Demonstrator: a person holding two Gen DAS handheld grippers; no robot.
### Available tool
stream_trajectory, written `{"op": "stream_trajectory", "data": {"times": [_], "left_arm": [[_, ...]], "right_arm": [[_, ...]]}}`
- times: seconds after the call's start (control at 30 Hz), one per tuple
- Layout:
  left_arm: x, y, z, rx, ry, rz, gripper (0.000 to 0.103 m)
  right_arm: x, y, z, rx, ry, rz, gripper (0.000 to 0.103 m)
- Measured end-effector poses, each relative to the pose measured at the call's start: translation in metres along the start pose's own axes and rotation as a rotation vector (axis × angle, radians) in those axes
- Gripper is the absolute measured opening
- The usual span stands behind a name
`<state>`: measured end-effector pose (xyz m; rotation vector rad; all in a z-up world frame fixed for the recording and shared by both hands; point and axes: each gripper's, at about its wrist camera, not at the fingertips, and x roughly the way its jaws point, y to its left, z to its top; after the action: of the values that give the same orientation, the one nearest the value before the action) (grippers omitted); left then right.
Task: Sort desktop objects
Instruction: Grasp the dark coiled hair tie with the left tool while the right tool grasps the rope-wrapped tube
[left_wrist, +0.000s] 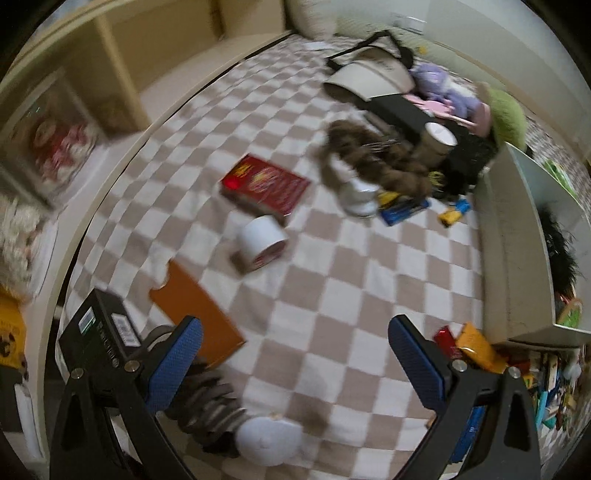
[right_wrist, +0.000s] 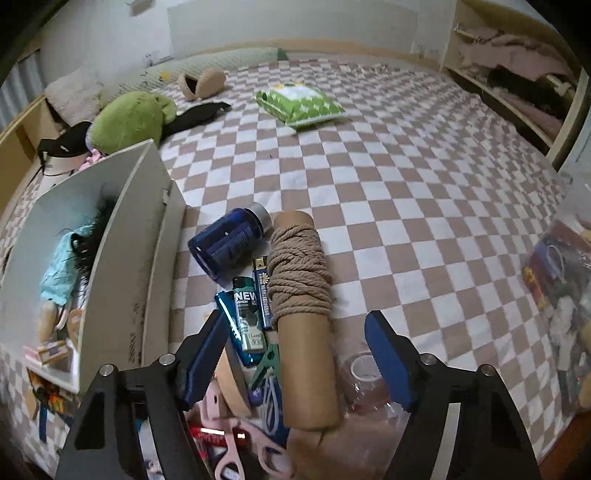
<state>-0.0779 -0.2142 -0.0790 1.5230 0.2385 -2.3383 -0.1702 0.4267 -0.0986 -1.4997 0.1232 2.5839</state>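
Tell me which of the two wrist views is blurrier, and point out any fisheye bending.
Left wrist view: clearly blurrier, with the red box and white tape roll smeared by motion. Right wrist view: sharper, print on the blue bottle almost readable and the rope-wound cardboard tube crisp. Both views: checkered cover squares bow outward toward dark rounded corners.
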Motion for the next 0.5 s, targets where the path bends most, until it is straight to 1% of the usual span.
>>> {"op": "stream_trajectory", "data": {"times": [0.13, 0.37, 0.5], "left_arm": [[0.005, 0.019, -0.003, -0.041, 0.022, 0.015, 0.101], [0.014, 0.036, -0.010, -0.062, 0.089, 0.046, 0.101], [0.018, 0.047, -0.015, -0.104, 0.128, 0.039, 0.101]], "right_arm": [[0.018, 0.003, 0.007, -0.003, 0.022, -0.010, 0.077], [0.049, 0.002, 0.020, 0.034, 0.076, 0.006, 0.077], [0.064, 0.005, 0.024, 0.021, 0.102, -0.023, 0.076]]}}
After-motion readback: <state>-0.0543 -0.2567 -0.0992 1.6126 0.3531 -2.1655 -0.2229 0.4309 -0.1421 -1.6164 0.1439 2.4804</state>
